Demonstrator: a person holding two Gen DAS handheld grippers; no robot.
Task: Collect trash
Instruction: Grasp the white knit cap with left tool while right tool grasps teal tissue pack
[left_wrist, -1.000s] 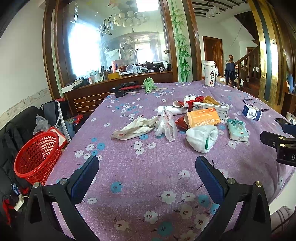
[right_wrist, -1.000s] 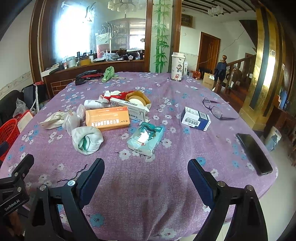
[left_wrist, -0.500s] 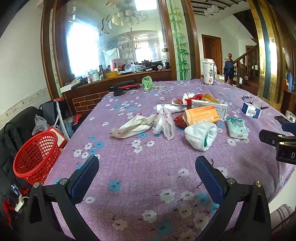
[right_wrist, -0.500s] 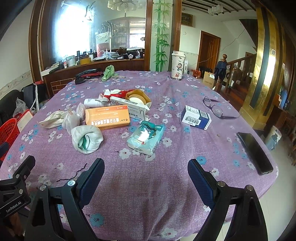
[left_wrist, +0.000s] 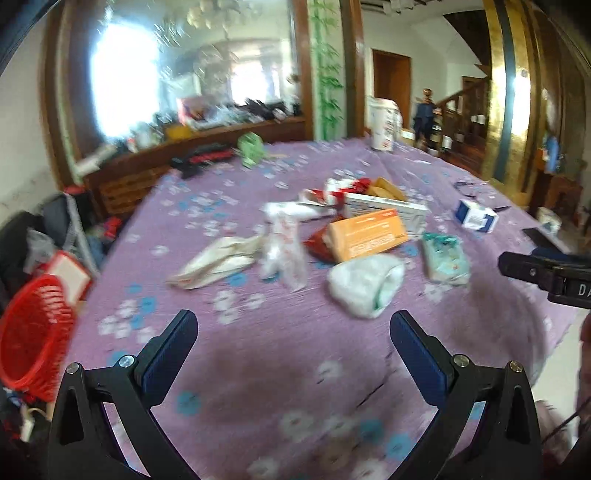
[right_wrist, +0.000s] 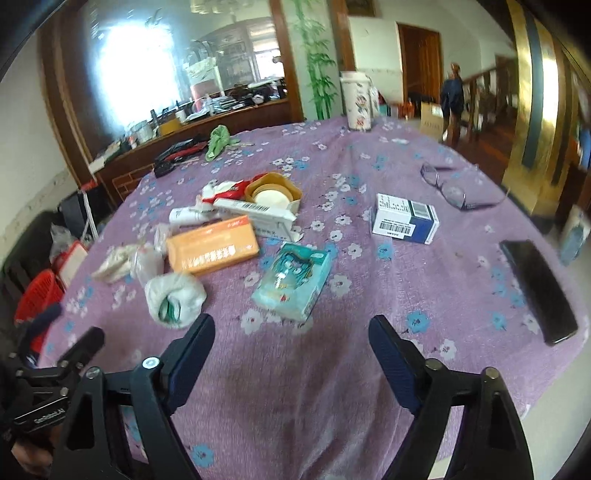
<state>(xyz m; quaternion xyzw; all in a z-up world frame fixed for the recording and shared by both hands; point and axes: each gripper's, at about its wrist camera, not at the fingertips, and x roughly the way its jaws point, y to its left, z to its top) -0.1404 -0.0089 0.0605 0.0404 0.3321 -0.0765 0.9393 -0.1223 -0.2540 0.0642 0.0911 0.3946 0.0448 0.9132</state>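
Trash lies mid-table on a purple flowered cloth (left_wrist: 258, 354): a crumpled white bag (left_wrist: 364, 286) (right_wrist: 174, 295), a clear plastic bag (left_wrist: 282, 247), a flat white wrapper (left_wrist: 216, 260), an orange box (left_wrist: 367, 232) (right_wrist: 212, 248), a white box (right_wrist: 258, 218), a teal tissue pack (right_wrist: 293, 280) (left_wrist: 445, 256). A red basket (left_wrist: 31, 332) stands on the floor at the left. My left gripper (left_wrist: 293, 343) is open and empty, near the white bag. My right gripper (right_wrist: 291, 343) is open and empty, near the tissue pack.
A blue-white box (right_wrist: 404, 218), glasses (right_wrist: 456, 188), a black phone (right_wrist: 539, 290) lie on the right side. A paper cup (right_wrist: 356, 99), green cloth (right_wrist: 218, 142) and black tool (right_wrist: 177, 151) sit at the far edge. A sideboard (left_wrist: 192, 147) stands behind.
Both grippers have moved forward over the table toward the trash pile; both views are tilted and the left view is blurred. Nothing has been picked up.
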